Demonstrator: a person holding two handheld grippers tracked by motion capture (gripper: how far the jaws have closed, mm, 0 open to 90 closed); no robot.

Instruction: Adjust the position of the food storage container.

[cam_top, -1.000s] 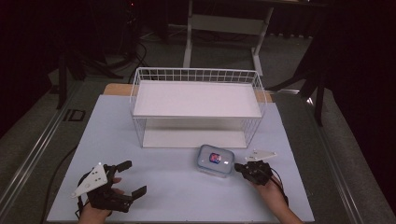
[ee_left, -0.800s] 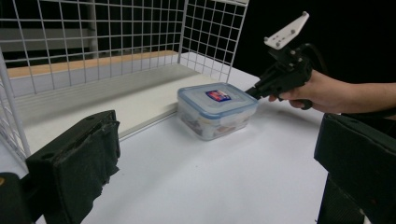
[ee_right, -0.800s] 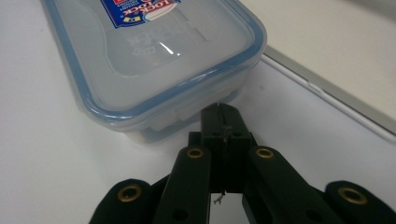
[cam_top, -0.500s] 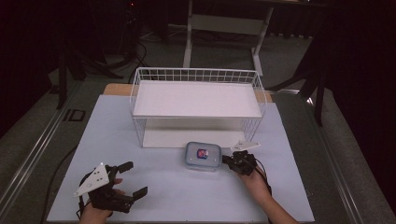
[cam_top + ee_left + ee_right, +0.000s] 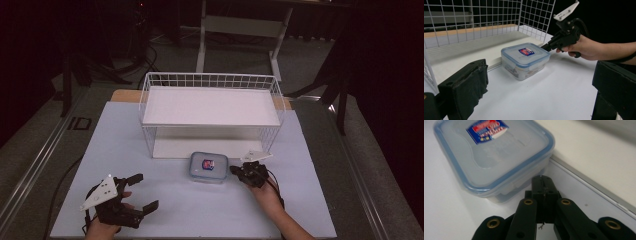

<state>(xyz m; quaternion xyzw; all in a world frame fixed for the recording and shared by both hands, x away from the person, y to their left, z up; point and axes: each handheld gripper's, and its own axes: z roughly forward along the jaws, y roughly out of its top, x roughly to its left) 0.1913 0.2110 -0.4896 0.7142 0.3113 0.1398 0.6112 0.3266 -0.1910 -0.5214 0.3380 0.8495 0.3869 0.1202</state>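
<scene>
In the high view, the plastic container (image 5: pixel 208 167) with a blue-edged lid lies on the white table (image 5: pixel 200 210), just in front of the lower shelf of the wire rack (image 5: pixel 211 107). The right gripper (image 5: pixel 236 170) has its tip at the container's right side. The left gripper (image 5: pixel 141 192) rests near the front left edge, well apart from it, with jaws spread wide.

In the left gripper view, the 2 black jaws stand far apart, and the container (image 5: pixel 525 59) sits beyond them beside the rack's base board (image 5: pixel 474 48); the right gripper (image 5: pixel 546 46) touches its far corner.

In the right gripper view, the jaws are pressed together with nothing between them, the tip (image 5: pixel 541 180) against the container (image 5: pixel 494 155) wall under the lid rim
</scene>
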